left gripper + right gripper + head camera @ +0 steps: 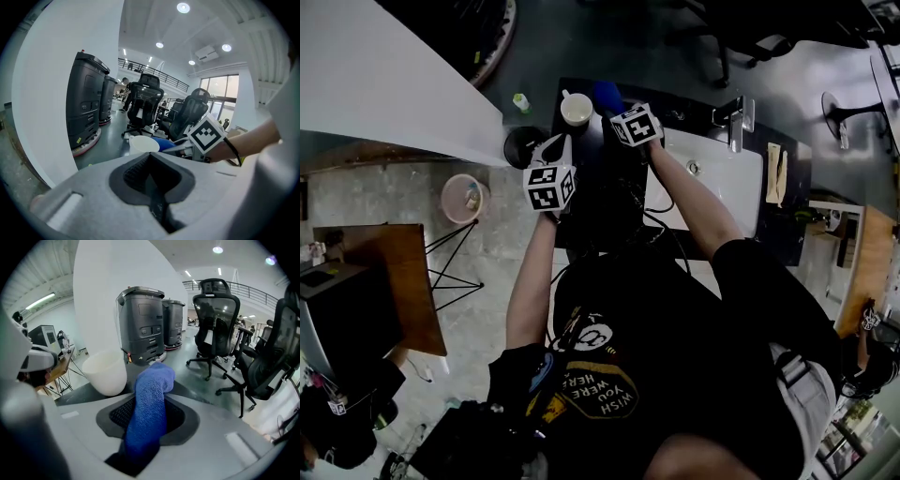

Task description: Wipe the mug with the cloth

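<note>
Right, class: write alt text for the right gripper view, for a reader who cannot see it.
A blue cloth is clamped between the jaws. A white mug stands left of it on a dark counter, with grey machines and office chairs behind.

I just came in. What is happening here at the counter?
A person holds a gripper in each hand at a dark counter. The right gripper is shut on a blue cloth, held close beside the white mug on the counter; no contact shows. The left gripper is shut and empty, near the mug.
</note>
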`<state>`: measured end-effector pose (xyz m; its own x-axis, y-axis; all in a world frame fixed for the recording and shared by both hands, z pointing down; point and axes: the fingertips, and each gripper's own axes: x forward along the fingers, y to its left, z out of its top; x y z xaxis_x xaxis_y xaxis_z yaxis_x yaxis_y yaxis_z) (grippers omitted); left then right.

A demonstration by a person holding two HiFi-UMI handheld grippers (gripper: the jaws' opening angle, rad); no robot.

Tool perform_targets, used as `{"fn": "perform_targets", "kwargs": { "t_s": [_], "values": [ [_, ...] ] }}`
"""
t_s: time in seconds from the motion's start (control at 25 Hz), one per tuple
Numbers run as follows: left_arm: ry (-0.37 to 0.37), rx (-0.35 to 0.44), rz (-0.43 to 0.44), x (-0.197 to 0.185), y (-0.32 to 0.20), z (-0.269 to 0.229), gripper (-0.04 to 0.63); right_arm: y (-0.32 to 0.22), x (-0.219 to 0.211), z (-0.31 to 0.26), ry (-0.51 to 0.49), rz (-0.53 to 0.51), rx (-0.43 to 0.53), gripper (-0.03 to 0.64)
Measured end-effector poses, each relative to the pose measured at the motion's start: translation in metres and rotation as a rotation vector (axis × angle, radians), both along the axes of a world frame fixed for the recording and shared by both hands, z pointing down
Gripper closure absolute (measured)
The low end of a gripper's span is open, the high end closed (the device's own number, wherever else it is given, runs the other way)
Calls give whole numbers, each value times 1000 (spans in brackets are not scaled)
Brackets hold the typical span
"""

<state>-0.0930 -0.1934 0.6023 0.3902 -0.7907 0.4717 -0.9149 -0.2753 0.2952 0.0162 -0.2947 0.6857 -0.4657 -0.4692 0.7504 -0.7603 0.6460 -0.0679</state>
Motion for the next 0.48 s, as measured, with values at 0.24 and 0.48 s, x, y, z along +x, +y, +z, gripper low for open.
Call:
{"fn": "perform_targets", "kwargs": {
  "t_s": [0.24, 0.48],
  "values": [
    [15, -26, -77, -20, -42, 13, 592, -13, -25, -7, 12, -121, 19, 486],
    [39, -45, -45, -12, -56, 23, 592, 42, -26, -18, -21, -282, 49, 486]
  ]
}}
